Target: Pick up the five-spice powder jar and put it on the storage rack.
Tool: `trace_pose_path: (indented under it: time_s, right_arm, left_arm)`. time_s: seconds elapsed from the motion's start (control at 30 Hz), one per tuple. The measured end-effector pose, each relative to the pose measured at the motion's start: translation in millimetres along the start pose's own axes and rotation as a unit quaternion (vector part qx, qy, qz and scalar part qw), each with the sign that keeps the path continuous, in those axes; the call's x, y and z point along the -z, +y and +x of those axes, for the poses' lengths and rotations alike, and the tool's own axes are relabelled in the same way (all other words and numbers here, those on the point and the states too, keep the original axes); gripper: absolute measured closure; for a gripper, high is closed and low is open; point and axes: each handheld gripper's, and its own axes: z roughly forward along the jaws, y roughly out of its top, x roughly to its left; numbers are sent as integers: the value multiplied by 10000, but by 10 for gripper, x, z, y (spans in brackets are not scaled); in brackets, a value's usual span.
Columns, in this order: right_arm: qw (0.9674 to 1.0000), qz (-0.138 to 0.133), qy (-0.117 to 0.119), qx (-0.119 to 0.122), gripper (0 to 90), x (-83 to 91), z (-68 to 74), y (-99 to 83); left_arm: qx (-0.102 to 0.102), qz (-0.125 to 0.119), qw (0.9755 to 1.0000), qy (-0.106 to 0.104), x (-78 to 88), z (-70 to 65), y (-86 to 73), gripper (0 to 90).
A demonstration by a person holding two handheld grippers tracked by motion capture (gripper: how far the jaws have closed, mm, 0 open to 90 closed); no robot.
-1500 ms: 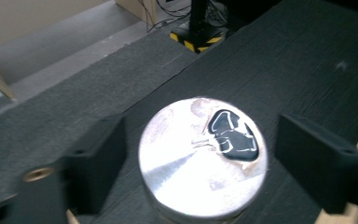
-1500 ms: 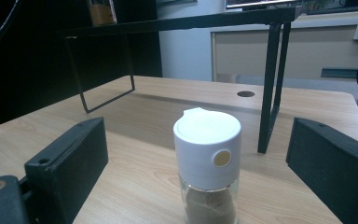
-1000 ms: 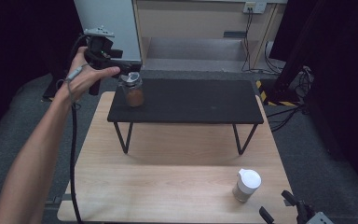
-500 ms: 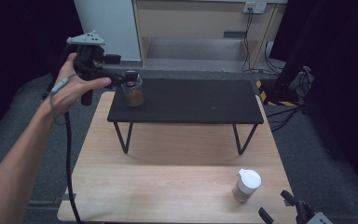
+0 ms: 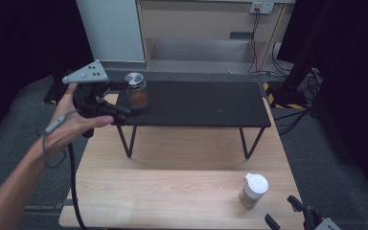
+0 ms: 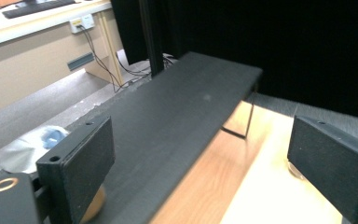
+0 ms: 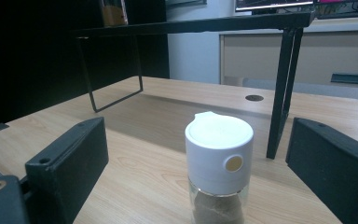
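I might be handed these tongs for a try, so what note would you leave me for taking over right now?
Left tongs: open, holding nothing, right beside the silver-lid jar.
Right tongs: open, holding nothing, aimed at the white-cap jar without touching it.
Things: silver-lid jar upright on the left end of the black shelf; white-cap jar upright on the table, near the right corner.
Done: one jar stands on the shelf.
Left: probably grip the white-cap jar and lift it onto the shelf too.
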Motion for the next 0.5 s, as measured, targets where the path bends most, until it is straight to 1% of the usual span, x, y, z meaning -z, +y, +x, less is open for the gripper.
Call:
trace_pose_path:
  time_s: [0.07, 0.1, 0.13, 0.2, 0.27, 0.3, 0.33, 0.37, 0.4, 0.43, 0.47, 0.5]
  right_arm:
    - [10000, 4, 5, 4, 58, -2, 1, 1]
    - [10000, 6, 9, 14, 58, -3, 2, 2]
    - [10000, 8, 11, 20, 58, -3, 1, 3]
    - [10000, 6, 12, 21, 58, -6, 1, 1]
    - [10000, 12, 12, 32, 58, -7, 2, 4]
    - [10000, 12, 12, 32, 59, -6, 4, 5]
    - [10000, 15, 15, 33, 59, -5, 5, 6]
    - [10000, 17, 16, 38, 59, -6, 4, 6]
    - [10000, 13, 14, 35, 59, -5, 5, 5]
    - [10000, 13, 14, 35, 59, -5, 5, 5]
    - [10000, 12, 14, 40, 59, -7, 3, 5]
    - [10000, 12, 14, 40, 59, -7, 3, 5]
  left_arm:
    - [41, -52, 9999, -105, 2, -44, -83, 62]
    - [9, -58, 9999, -106, 5, -69, -108, 62]
    - [-66, -28, 9999, -92, 8, -112, -136, 62]
    - [-60, -71, 9999, -119, 16, -153, -196, 62]
    - [-109, -82, 9999, -70, 31, -221, -257, 62]
    - [-68, -125, 9999, -51, 38, -247, -298, 62]
    - [-15, -138, 9999, 39, 44, -291, -331, 63]
    - [2, -144, 9999, 90, 52, -326, -364, 62]
    - [21, -205, 9997, 104, 63, -357, -426, 61]
    - [21, -205, 9997, 104, 63, -357, -426, 62]
    - [46, -223, 9996, 191, 72, -423, -511, 62]
    - [46, -223, 9996, 191, 72, -423, -511, 61]
